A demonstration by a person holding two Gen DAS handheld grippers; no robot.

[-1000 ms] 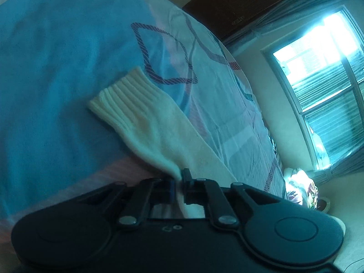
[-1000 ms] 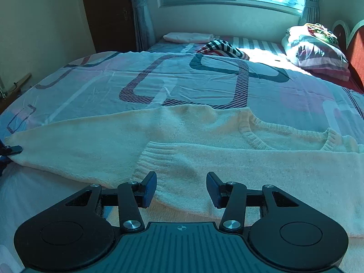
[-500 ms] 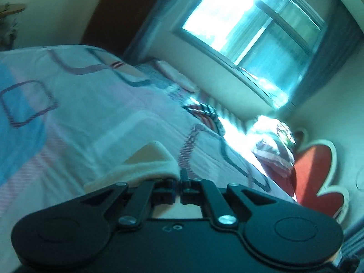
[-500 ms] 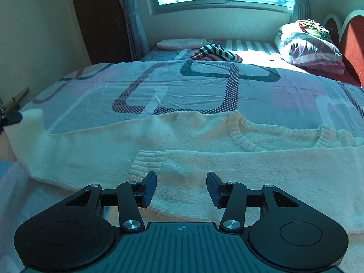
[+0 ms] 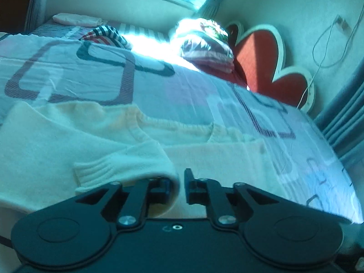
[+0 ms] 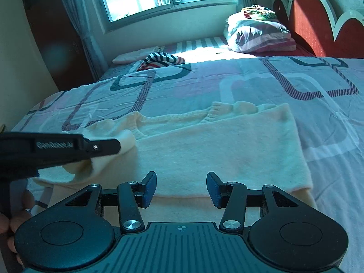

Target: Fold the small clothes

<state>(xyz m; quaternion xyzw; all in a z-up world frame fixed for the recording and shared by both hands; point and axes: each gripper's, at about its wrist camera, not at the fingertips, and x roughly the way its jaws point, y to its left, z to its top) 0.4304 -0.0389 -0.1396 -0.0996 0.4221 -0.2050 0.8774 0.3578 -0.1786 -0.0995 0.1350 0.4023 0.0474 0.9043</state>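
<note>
A cream sweater (image 6: 218, 145) is spread across the patterned bed (image 6: 318, 95), its neckline turned toward the window at twelve o'clock. One sleeve (image 5: 127, 166) is seen draped over the body, so a first sleeve fold is judged nearly done; the remaining sleeve fold and the folding of the body appear left to do. The left tongs (image 5: 176, 183) are narrowed on the sleeve edge, with knit pinched between the tips, and are held low over the sweater, entering the right view from nine o'clock. The right tongs (image 6: 181, 187) are spread wide, holding nothing, and are poised level just above the near hem at six o'clock.
</note>
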